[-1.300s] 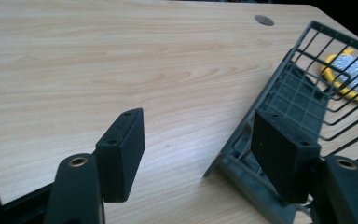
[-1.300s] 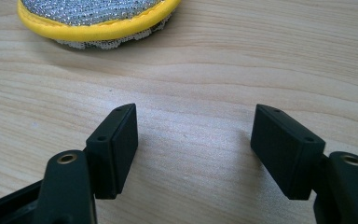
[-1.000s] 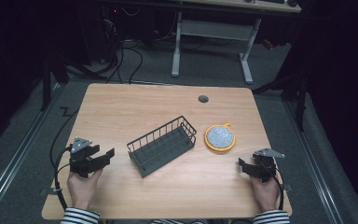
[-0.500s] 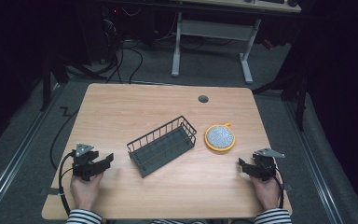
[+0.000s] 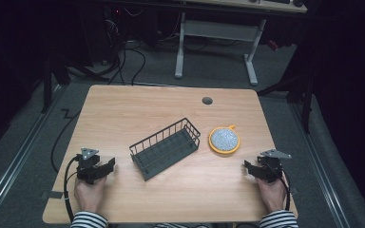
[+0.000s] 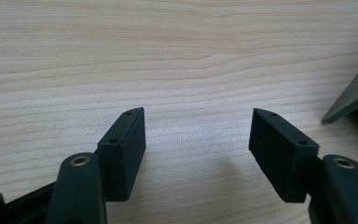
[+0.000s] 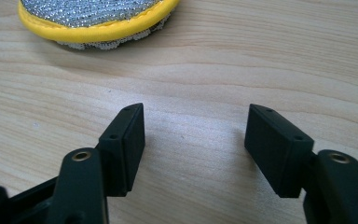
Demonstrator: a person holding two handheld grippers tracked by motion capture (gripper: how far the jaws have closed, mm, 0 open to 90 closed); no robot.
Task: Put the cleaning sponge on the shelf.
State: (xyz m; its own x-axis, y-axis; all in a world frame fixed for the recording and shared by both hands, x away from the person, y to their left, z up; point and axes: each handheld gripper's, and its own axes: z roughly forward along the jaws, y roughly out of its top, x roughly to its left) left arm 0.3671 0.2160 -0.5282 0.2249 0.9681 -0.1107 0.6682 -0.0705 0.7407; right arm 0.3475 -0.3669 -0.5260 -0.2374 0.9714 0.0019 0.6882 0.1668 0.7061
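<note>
Left tongs (image 6: 198, 140) and right tongs (image 7: 196, 135) both gape empty over the tabletop (image 5: 123, 114), flanking wire basket (image 5: 165, 148) and yellow-rimmed scrubber (image 5: 224, 139).

In front of you a dark wire basket (image 5: 165, 148) is lying empty and slanted; a round yellow-rimmed scrubber (image 5: 224, 139) is sitting beside it.

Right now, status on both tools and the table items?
Left tool open, empty. Right tool open, empty. Wire basket mid-table, yellow-rimmed scouring pad beside it, apart. Nothing between tools and items.
</note>
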